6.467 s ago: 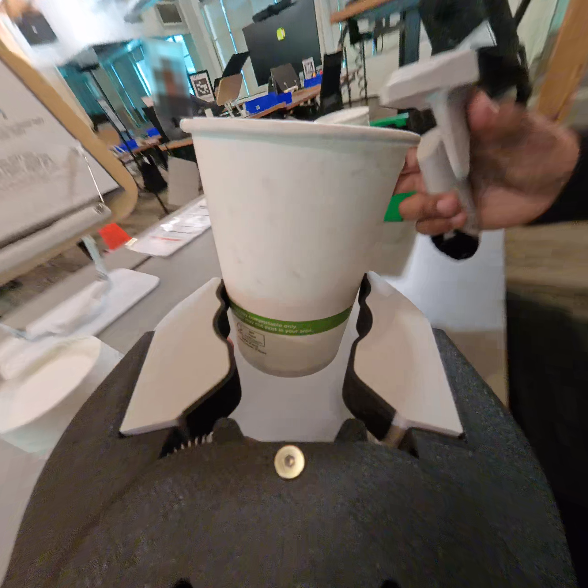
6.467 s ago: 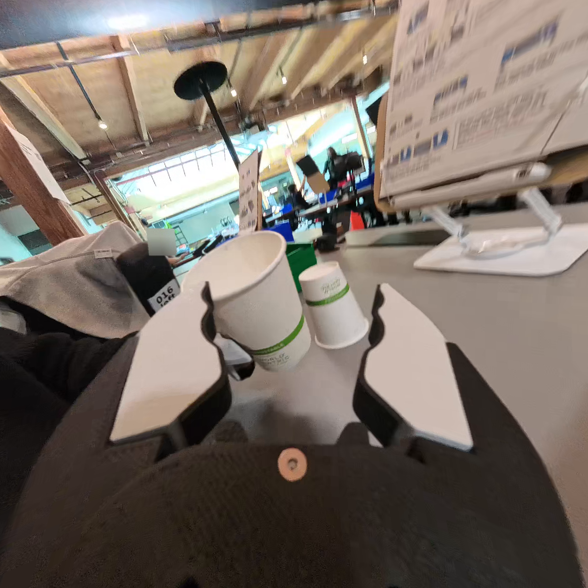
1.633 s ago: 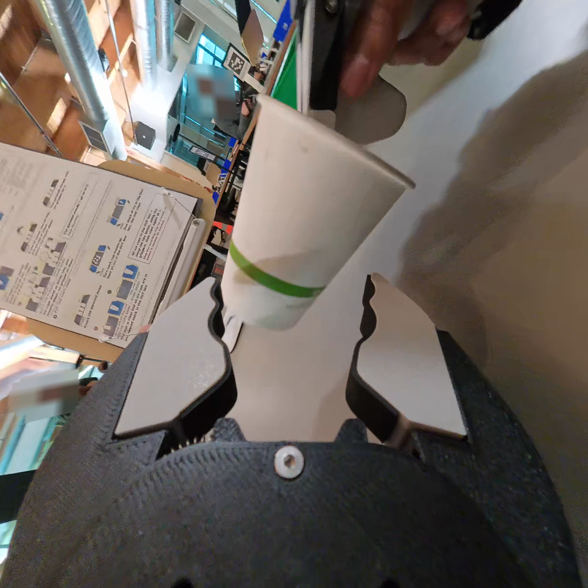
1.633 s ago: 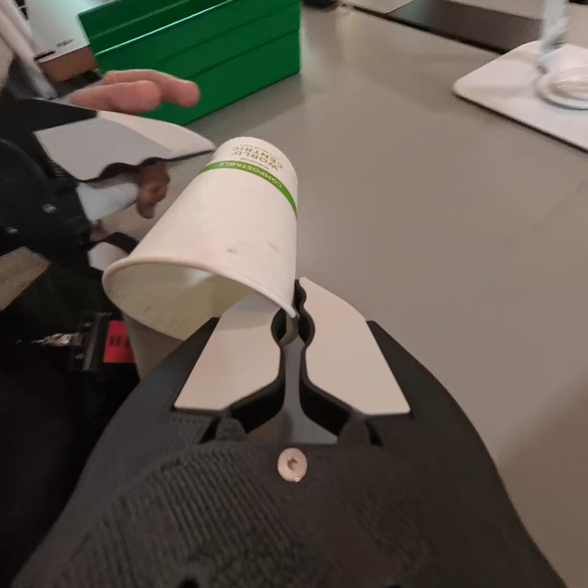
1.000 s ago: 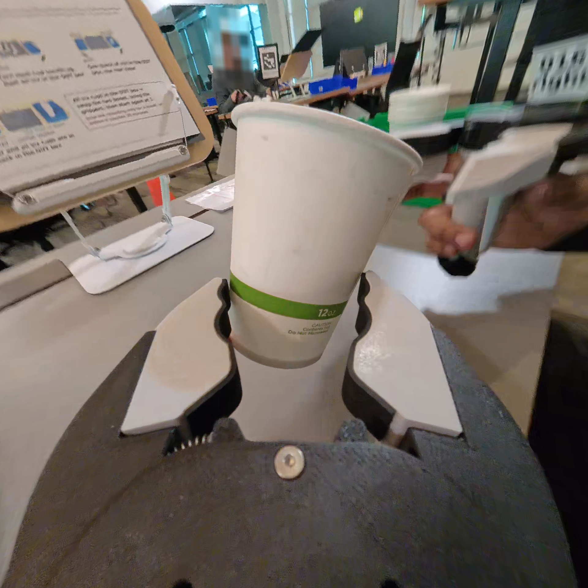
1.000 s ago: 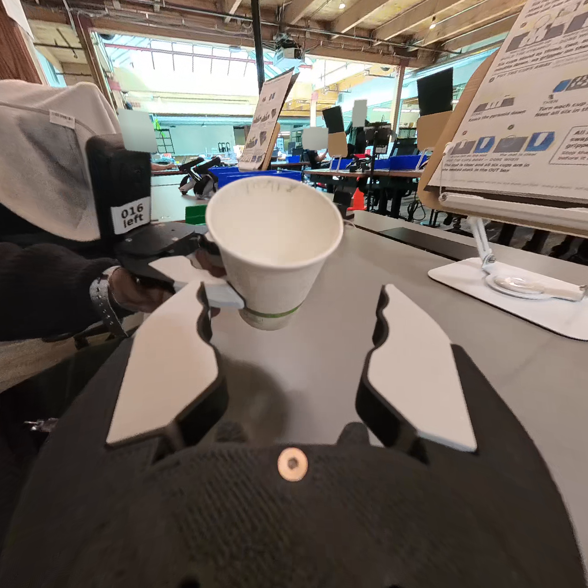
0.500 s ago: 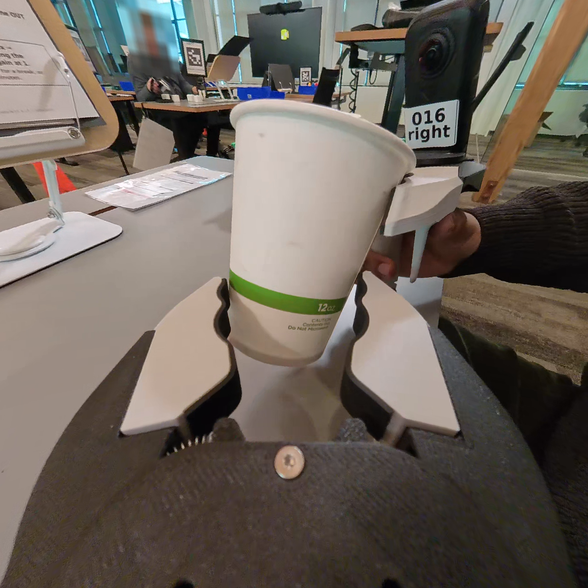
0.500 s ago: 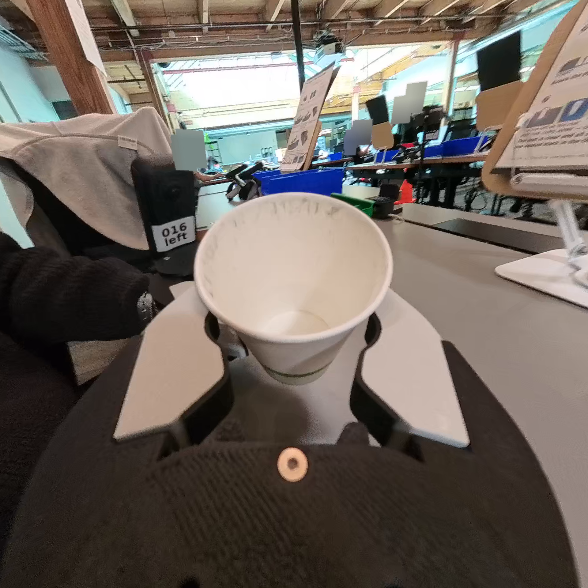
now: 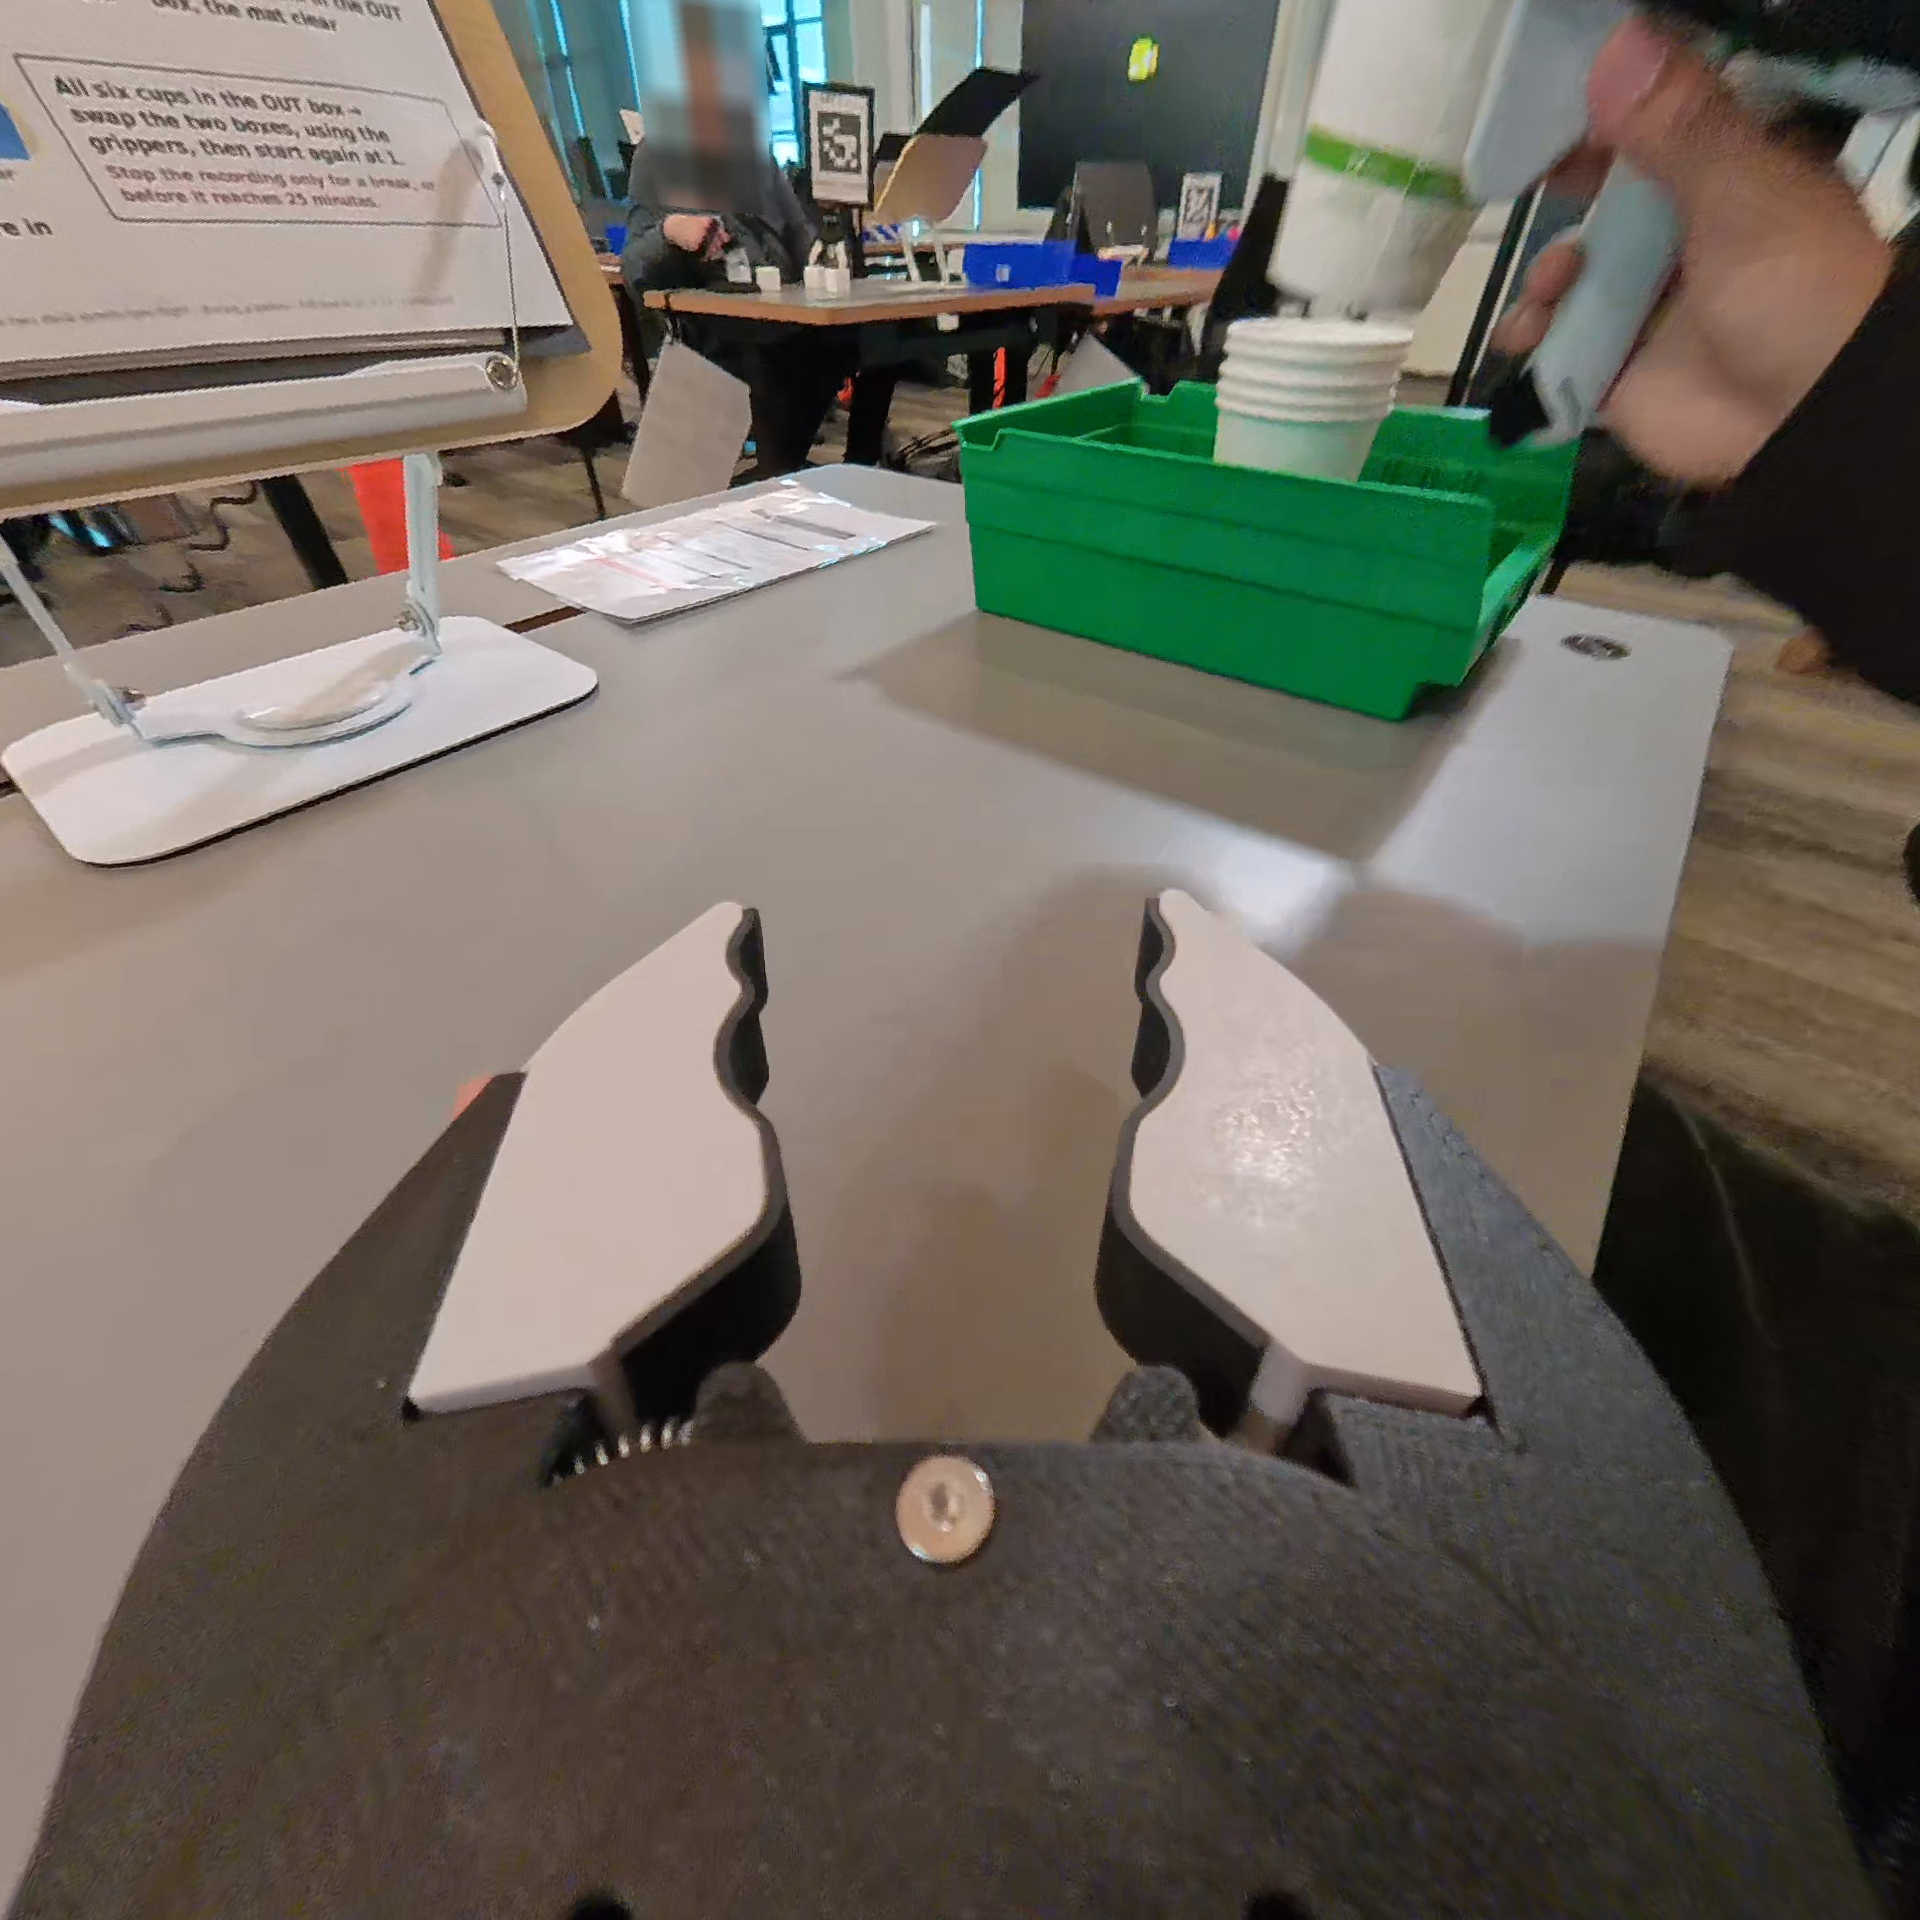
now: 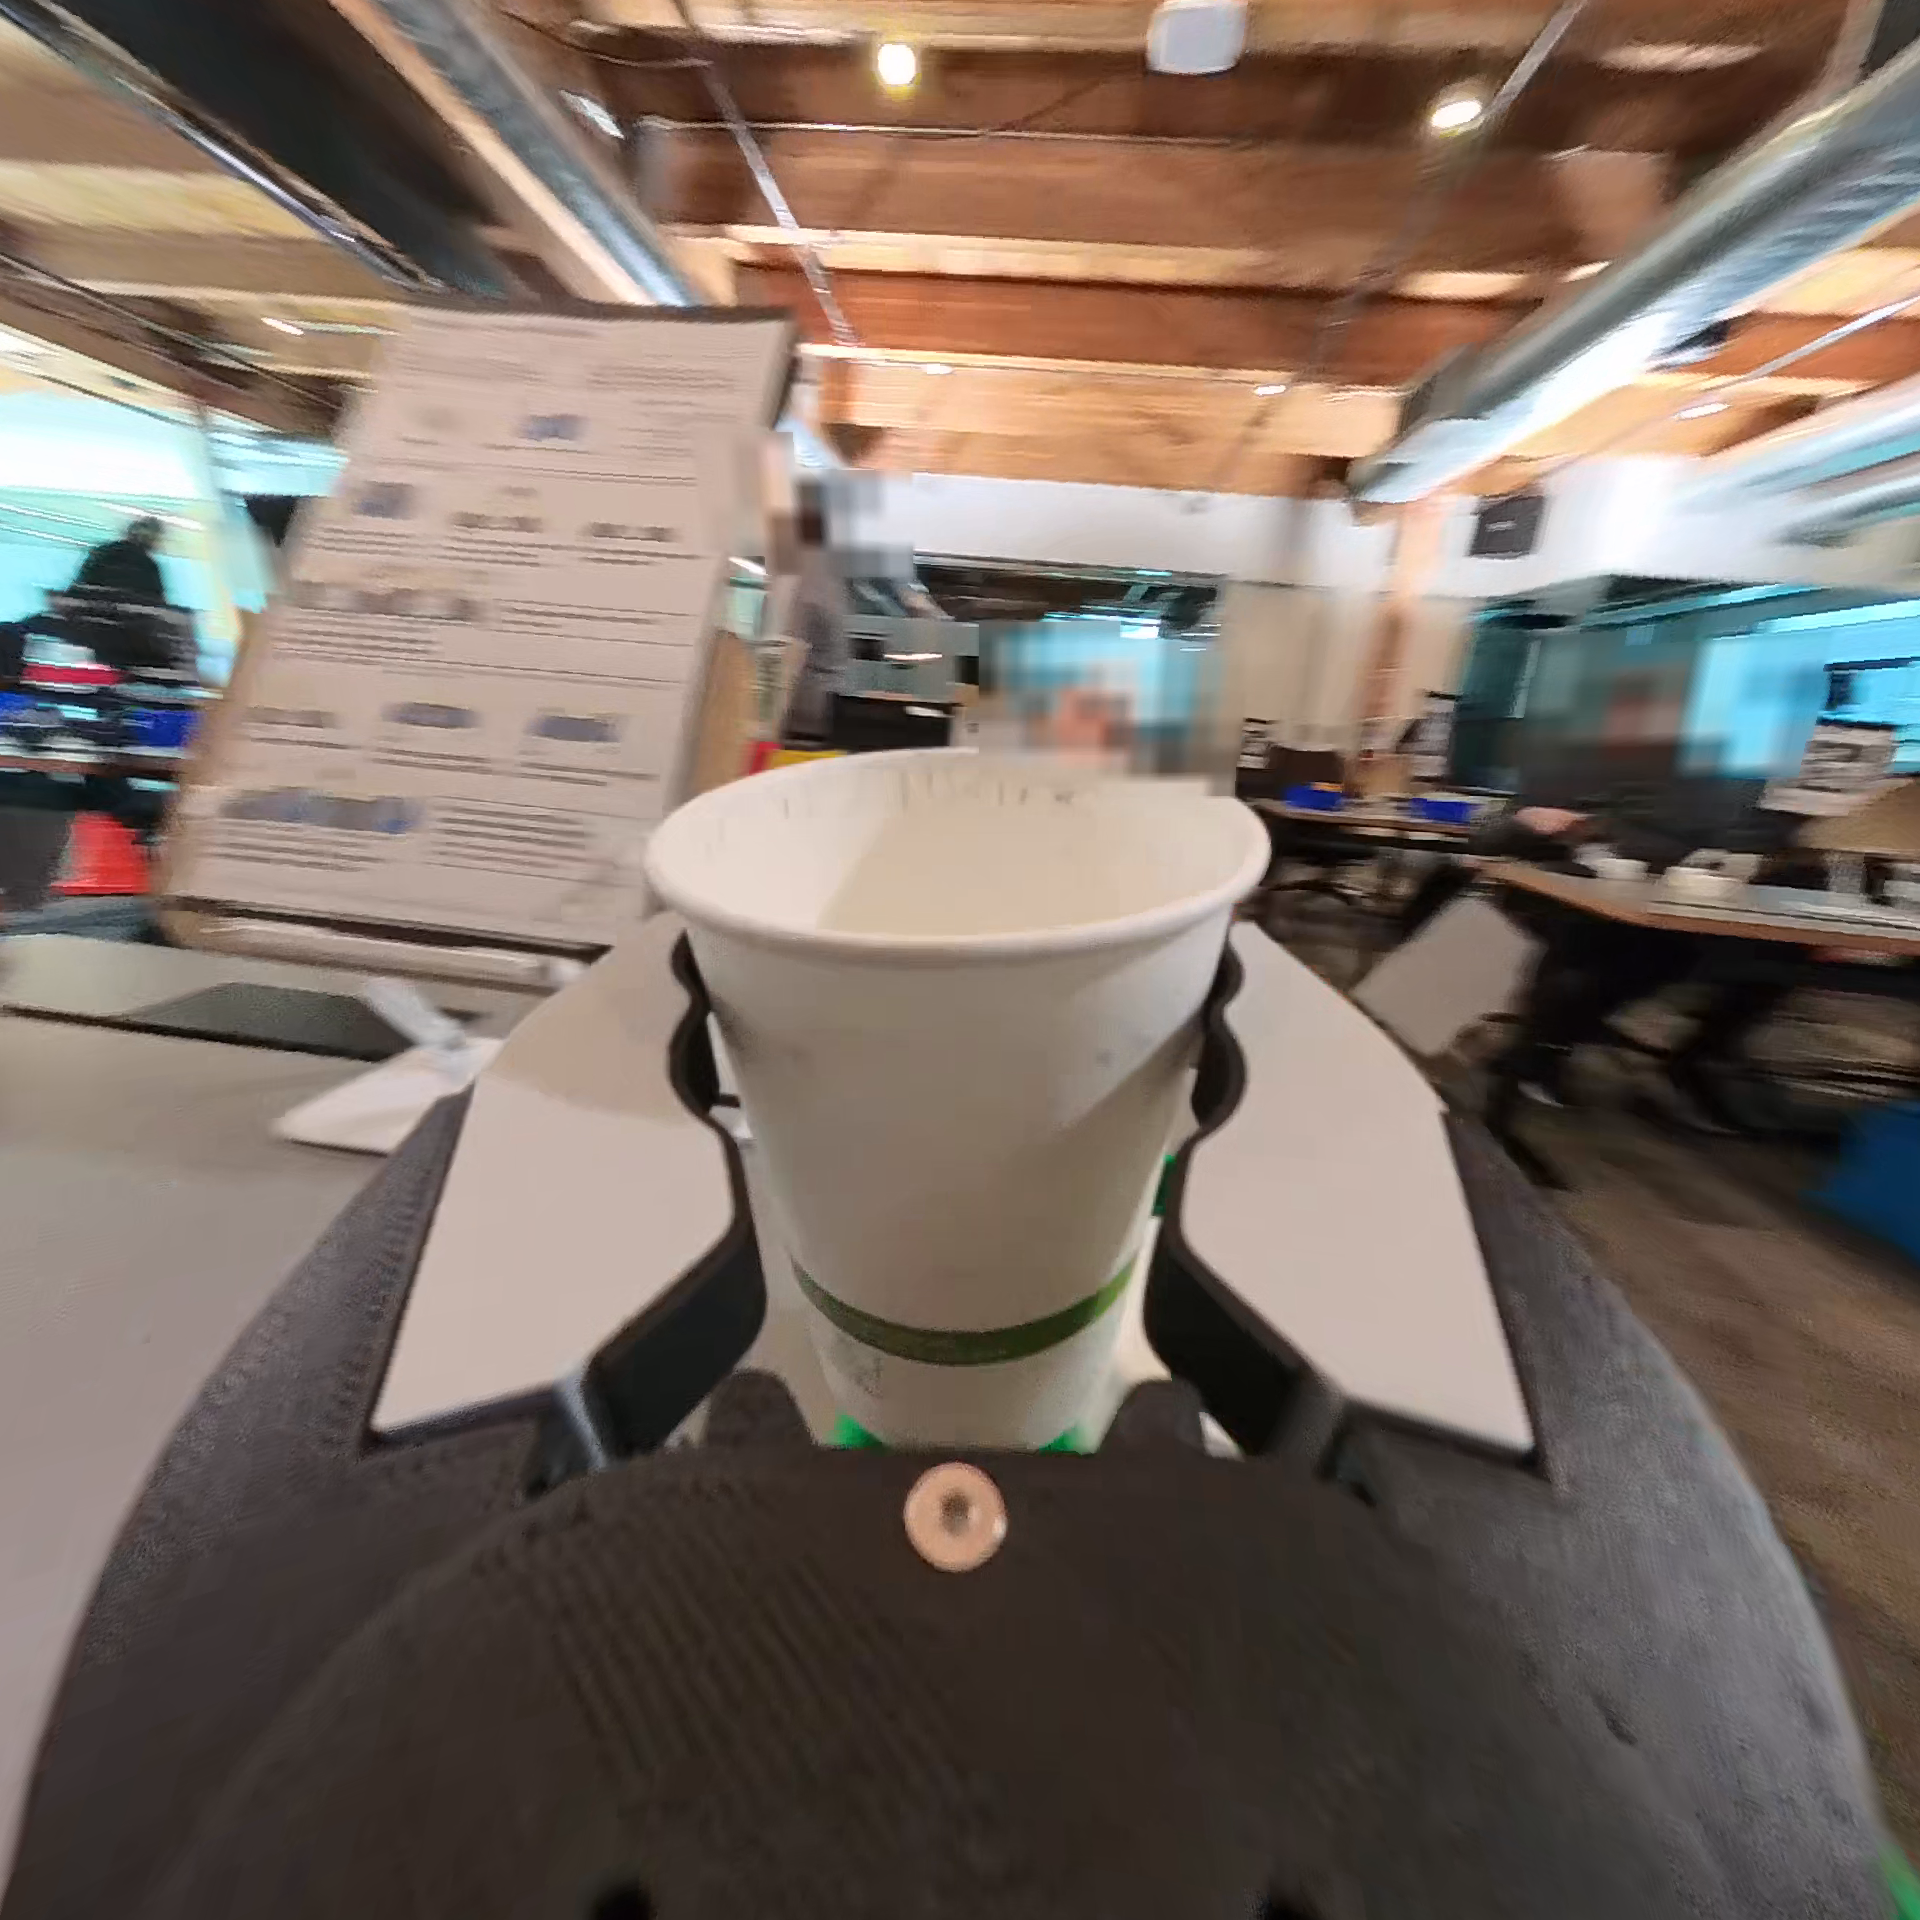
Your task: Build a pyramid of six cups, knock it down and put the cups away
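Paper cup (image 10: pixel 956 1049), white with a green band, sits upright between the fingers of our right gripper (image 10: pixel 951 997), which clamp it on both sides just under the rim, mouth up. Seen from the left wrist view, our right hand (image 9: pixel 1725 312) holds that gripper raised above the stack of cups (image 9: pixel 1307 410) standing in the green bin (image 9: pixel 1236 561). Our left gripper (image 9: pixel 948 971) hovers level over the grey table (image 9: pixel 831 790), fingers spread apart with nothing between them. Small print shows below the cup's band, too blurred to read. A printed sheet on a stand (image 9: pixel 260 208) is at left.
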`<action>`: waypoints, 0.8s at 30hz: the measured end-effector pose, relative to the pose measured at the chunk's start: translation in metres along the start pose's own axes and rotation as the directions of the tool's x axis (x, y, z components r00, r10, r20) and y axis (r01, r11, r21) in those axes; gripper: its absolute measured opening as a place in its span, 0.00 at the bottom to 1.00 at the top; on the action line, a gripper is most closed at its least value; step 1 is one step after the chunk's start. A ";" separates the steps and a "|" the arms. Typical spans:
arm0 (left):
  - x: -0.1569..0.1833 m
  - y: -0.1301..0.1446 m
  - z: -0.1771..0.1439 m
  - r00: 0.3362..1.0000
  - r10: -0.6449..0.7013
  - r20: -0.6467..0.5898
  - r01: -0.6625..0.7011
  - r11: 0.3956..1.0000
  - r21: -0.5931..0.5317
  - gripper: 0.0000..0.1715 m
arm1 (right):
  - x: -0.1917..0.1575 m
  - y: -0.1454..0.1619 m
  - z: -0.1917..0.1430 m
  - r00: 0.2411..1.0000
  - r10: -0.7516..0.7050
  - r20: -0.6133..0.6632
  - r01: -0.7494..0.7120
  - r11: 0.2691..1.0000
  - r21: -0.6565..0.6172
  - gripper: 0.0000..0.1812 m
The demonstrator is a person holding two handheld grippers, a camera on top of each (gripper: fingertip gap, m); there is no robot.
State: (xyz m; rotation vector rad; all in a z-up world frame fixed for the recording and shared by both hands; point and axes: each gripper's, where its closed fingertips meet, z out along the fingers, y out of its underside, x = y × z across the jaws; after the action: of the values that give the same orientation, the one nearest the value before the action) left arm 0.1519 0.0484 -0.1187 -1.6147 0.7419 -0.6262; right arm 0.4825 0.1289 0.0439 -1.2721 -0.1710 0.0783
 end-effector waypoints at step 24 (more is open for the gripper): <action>-0.086 0.008 0.018 0.218 0.973 0.073 -0.655 0.202 -0.728 0.36 | 0.094 0.065 0.035 0.991 0.064 -0.120 -0.080 0.988 -0.134 0.51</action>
State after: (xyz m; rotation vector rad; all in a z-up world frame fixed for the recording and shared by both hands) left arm 0.1080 0.1241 -0.1291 -1.3945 1.3177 1.0267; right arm 0.5719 0.1950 -0.0002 -1.4173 -0.0305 0.0553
